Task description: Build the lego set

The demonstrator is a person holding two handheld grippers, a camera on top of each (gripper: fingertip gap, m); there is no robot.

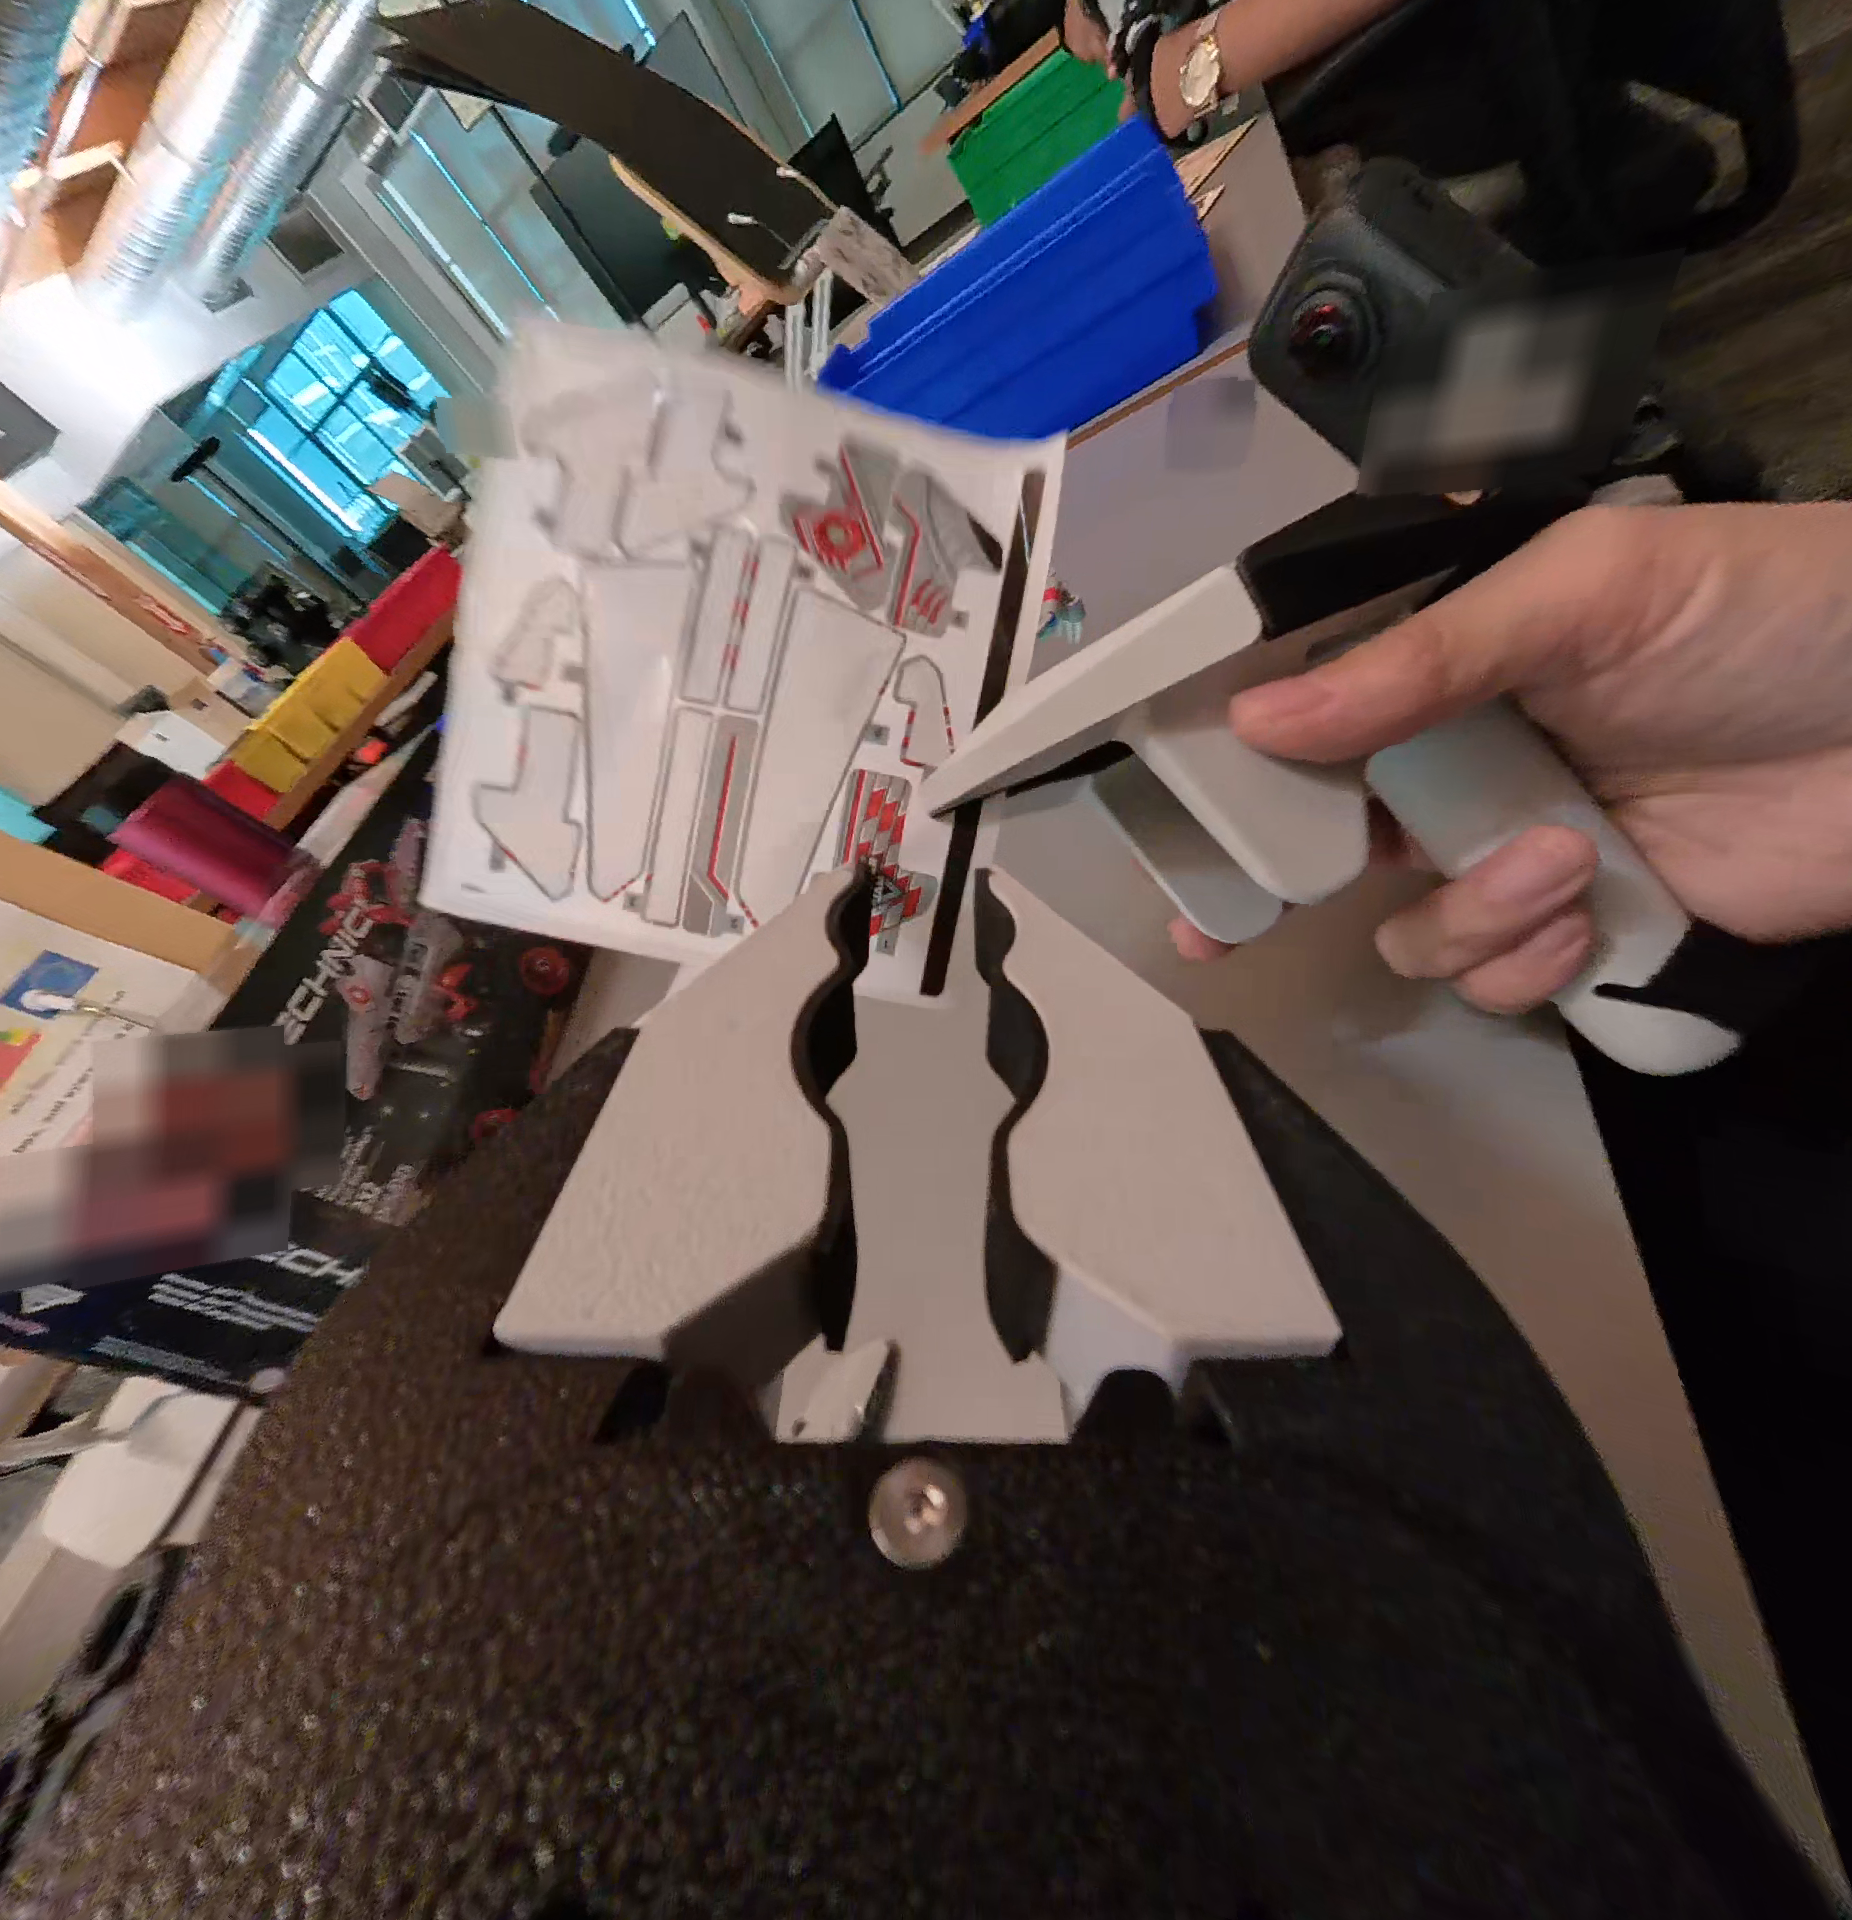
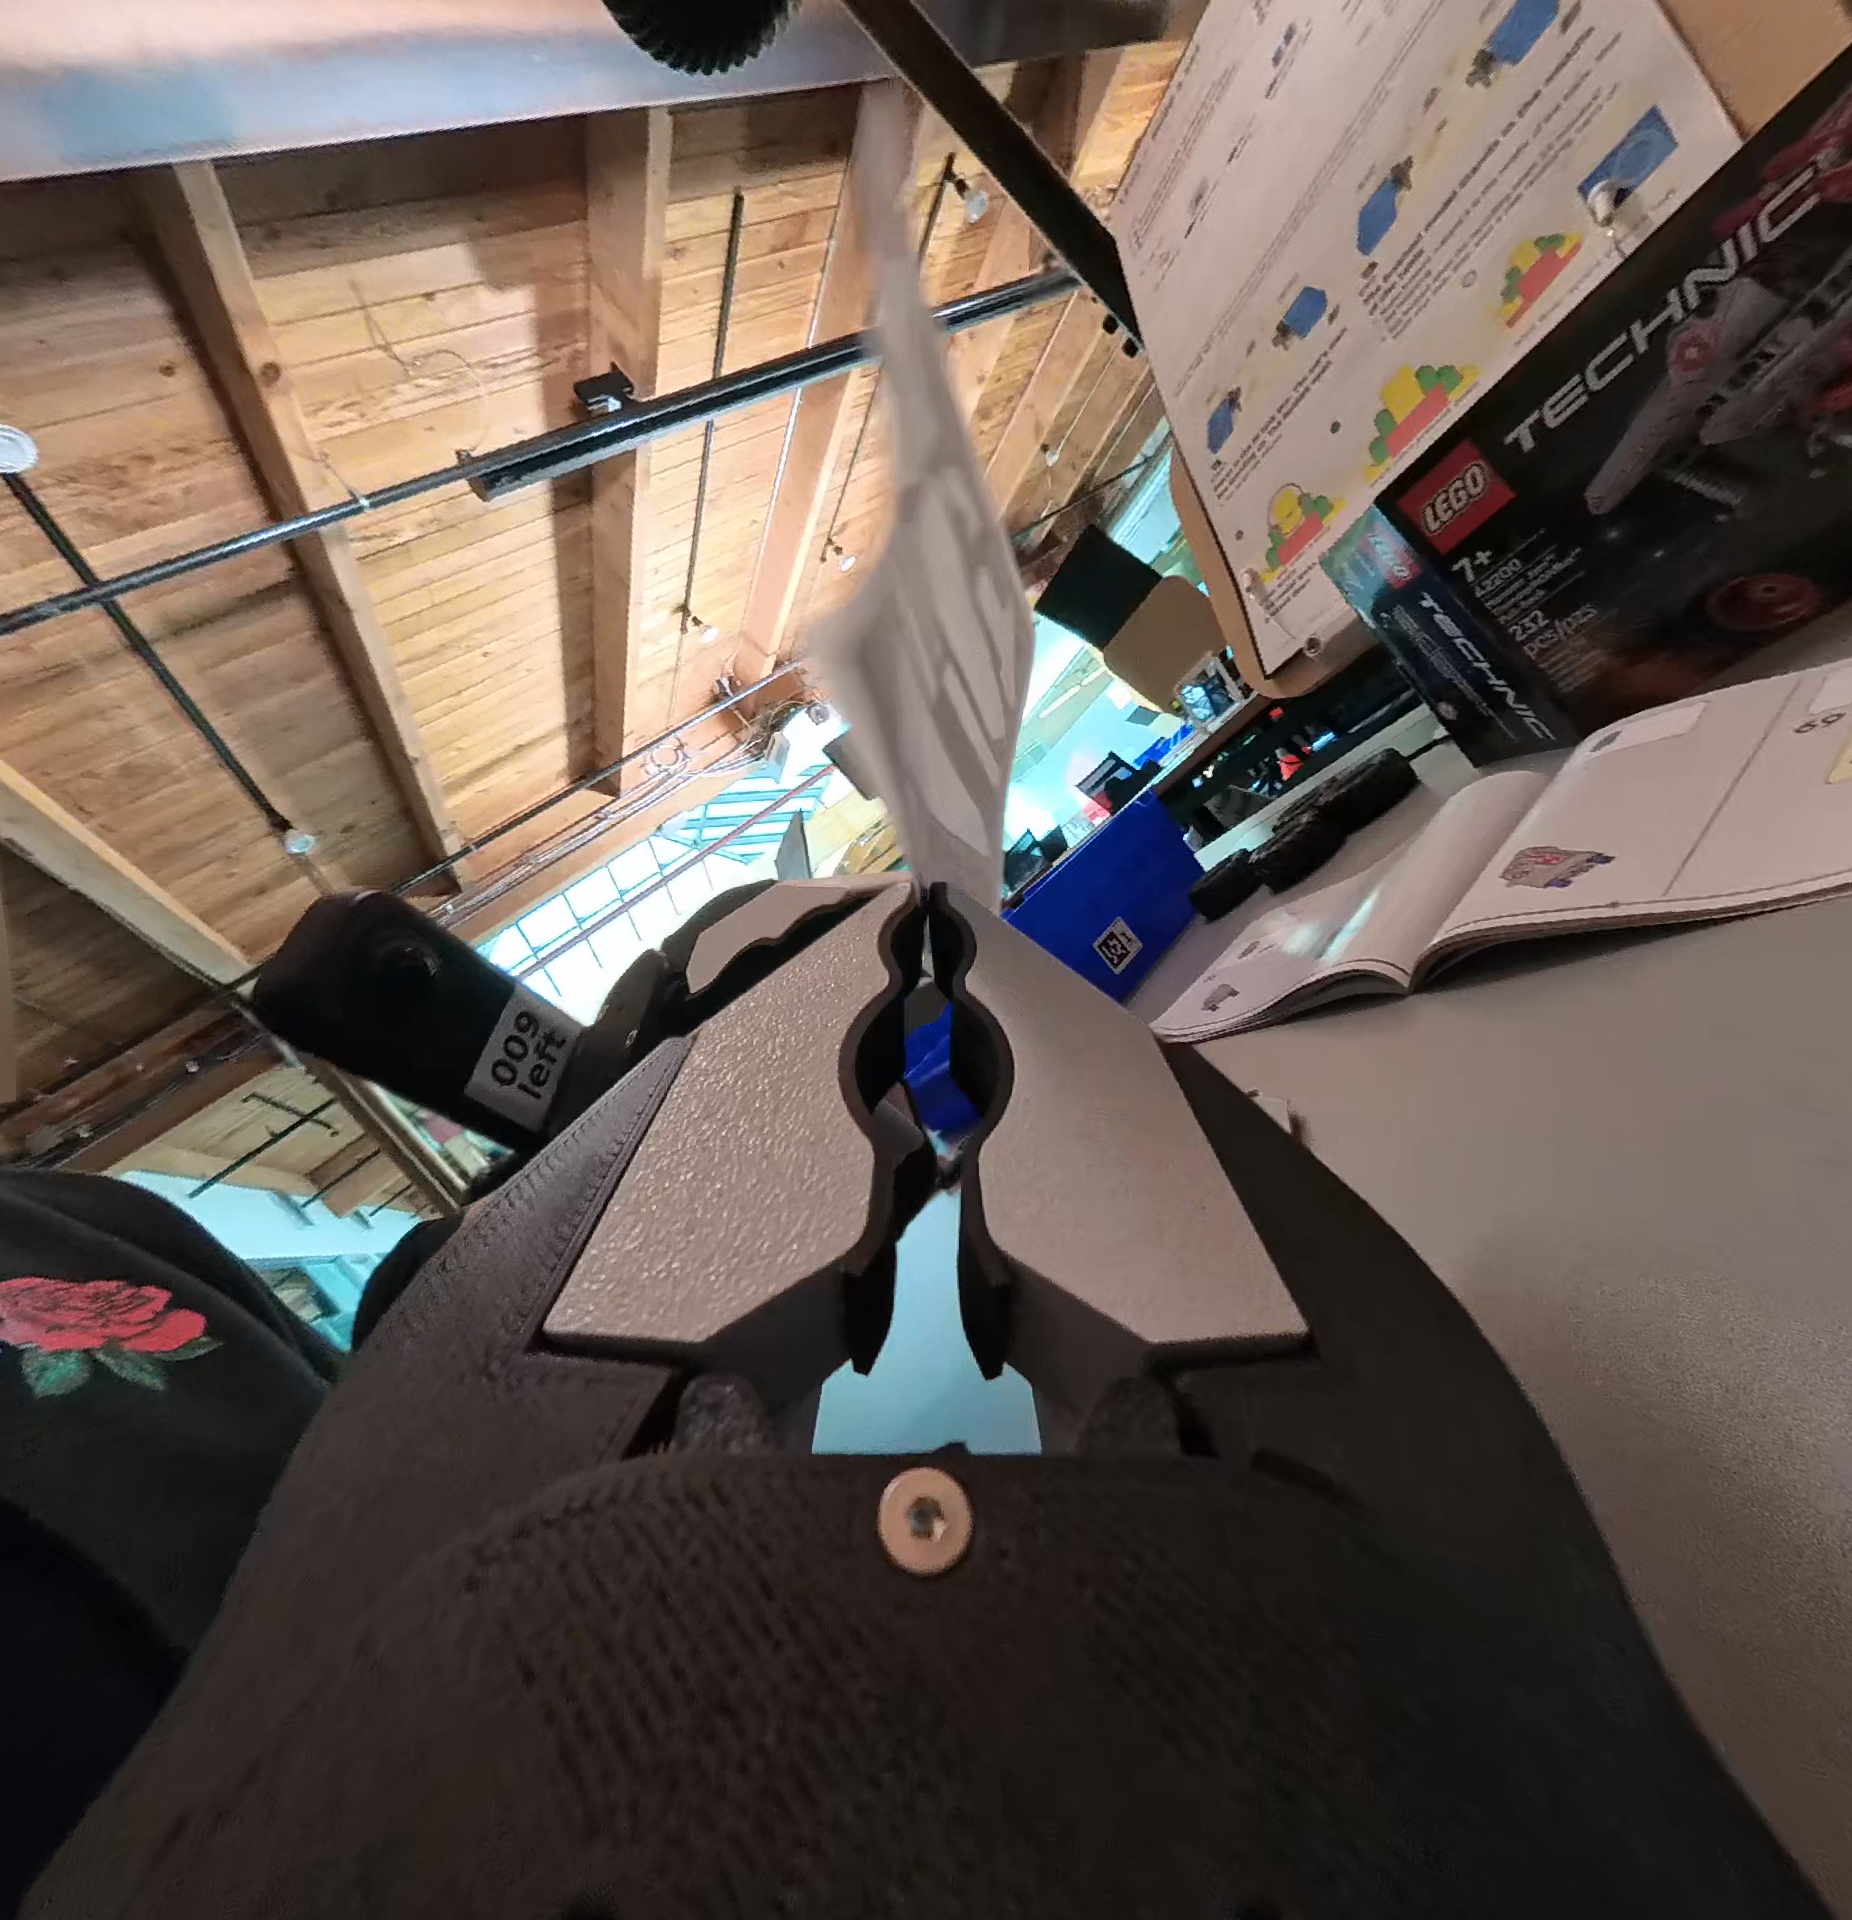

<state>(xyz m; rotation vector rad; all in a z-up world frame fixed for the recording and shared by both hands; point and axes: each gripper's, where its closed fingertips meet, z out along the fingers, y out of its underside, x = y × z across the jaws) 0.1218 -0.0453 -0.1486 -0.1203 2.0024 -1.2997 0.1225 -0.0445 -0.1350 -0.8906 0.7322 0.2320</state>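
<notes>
A white sticker sheet (image 1: 693, 665) with grey and red decals is held up in the air. My right gripper (image 2: 927, 899) is shut on its lower edge, and in that view the sheet (image 2: 937, 623) stands almost edge-on above the fingertips. In the left wrist view the right gripper (image 1: 943, 802) comes in from the right, held by a hand (image 1: 1628, 717), and pinches the sheet's right edge. My left gripper (image 1: 917, 894) is open just below the sheet. The sheet's bottom corner hangs between its fingertips, and the left fingertip (image 1: 849, 883) is at the sheet's surface.
A black Lego box (image 2: 1680, 416) and a cardboard panel with a printed sheet (image 2: 1369, 260) stand at the back of the grey table (image 2: 1628, 1195). An open instruction booklet (image 2: 1628, 842), black wheels (image 2: 1306, 831) and a blue bin (image 2: 1098, 914) lie beyond the grippers. My left and right fingertips are right by each other.
</notes>
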